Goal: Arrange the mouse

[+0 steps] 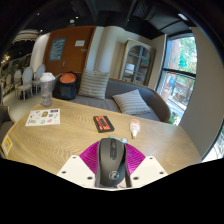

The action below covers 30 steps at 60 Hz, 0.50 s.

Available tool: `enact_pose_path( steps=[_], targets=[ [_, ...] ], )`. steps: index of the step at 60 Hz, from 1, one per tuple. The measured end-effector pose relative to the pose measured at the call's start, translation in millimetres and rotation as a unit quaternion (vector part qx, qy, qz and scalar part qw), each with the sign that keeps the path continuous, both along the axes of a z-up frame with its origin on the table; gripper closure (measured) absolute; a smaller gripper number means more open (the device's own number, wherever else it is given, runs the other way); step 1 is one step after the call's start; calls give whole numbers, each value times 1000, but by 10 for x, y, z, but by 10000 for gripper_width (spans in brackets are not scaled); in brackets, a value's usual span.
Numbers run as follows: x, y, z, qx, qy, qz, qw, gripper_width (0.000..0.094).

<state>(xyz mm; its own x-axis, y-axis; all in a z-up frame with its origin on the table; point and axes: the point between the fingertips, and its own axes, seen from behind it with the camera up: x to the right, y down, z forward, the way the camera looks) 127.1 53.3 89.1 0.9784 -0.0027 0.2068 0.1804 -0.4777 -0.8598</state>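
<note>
Gripper: the gripper [111,172] has its two white fingers angled in on either side of the mouse, magenta pads [90,156] turned inward and touching its flanks, so I judge it clamped on the mouse.
Mouse: the mouse [111,161] sits right between the fingers, nose pointing away, a dark, smooth, rounded shell with a scroll wheel down its middle; whether it rests on the table or is lifted clear, I cannot tell.
Why held so: gripping the narrow sides looks like the steadiest hold for carrying it to its place.
Table: a pale wooden table [70,135], matt and flat, curving away ahead of the fingers.
Beyond the fingers: a dark flat rectangular object [102,123], and just beside it a small white cup-like thing [135,127].
Further off: a printed sheet [43,117], flat on the wood, well apart from the mouse.
Far: a grey sofa [140,97] with soft cushions.
</note>
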Motion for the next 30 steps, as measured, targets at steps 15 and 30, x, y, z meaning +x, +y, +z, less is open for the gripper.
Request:
enact_pose_path(
  steps=[15,30],
  targets=[
    [927,-544,-983,-92,-11,-68,993,527],
    [973,-878,-626,-44,16,-41,998,83]
  ],
)
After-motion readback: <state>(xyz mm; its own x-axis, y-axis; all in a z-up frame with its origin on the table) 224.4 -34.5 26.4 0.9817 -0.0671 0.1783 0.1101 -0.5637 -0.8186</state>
